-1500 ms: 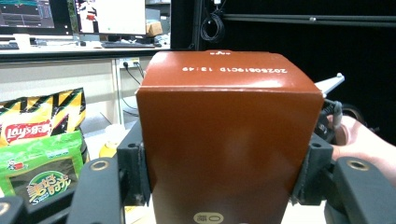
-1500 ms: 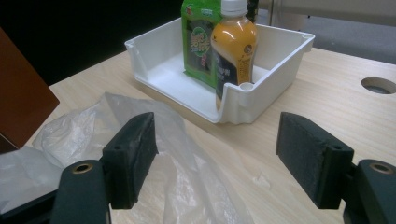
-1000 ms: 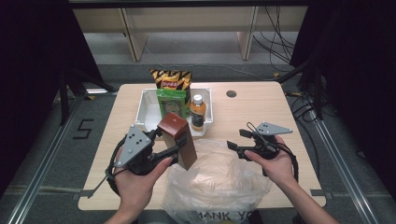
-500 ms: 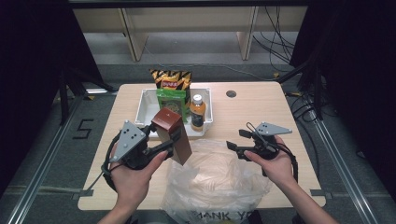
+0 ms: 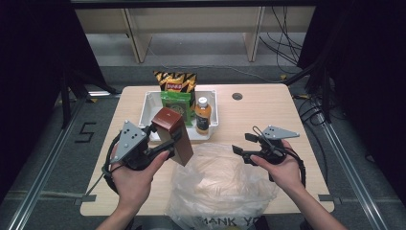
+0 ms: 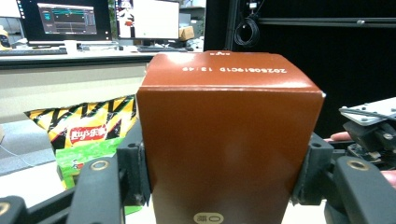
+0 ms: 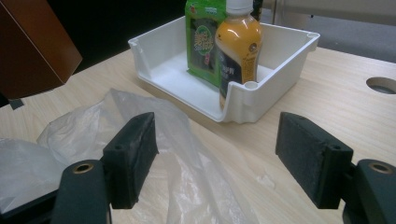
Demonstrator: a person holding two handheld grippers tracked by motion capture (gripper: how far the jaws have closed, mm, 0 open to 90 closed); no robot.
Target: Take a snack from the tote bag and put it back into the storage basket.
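My left gripper [image 5: 160, 139] is shut on a brown carton [image 5: 173, 135], held tilted in the air over the left edge of a clear plastic bag [image 5: 222, 179]. Seen from the left gripper view, the brown carton [image 6: 229, 140] sits squeezed between both black pads [image 6: 137, 170]. My right gripper [image 5: 245, 143] hovers open at the bag's right side with nothing between its pads [image 7: 133, 154]. A white bin [image 5: 149, 108] behind holds a yellow chip bag [image 5: 175, 81], a green packet [image 5: 178, 106] and an orange drink bottle [image 5: 203, 115].
The wooden table [image 5: 268, 110] has a round cable hole [image 5: 237, 96] at the back right. The plastic bag [image 7: 140, 154] spreads over the table's front middle, hanging past the front edge. Shelving and cables stand on the floor beyond the table.
My left gripper has lifted the brown carton and carried it leftward and slightly back from the bag. The right gripper has barely moved.
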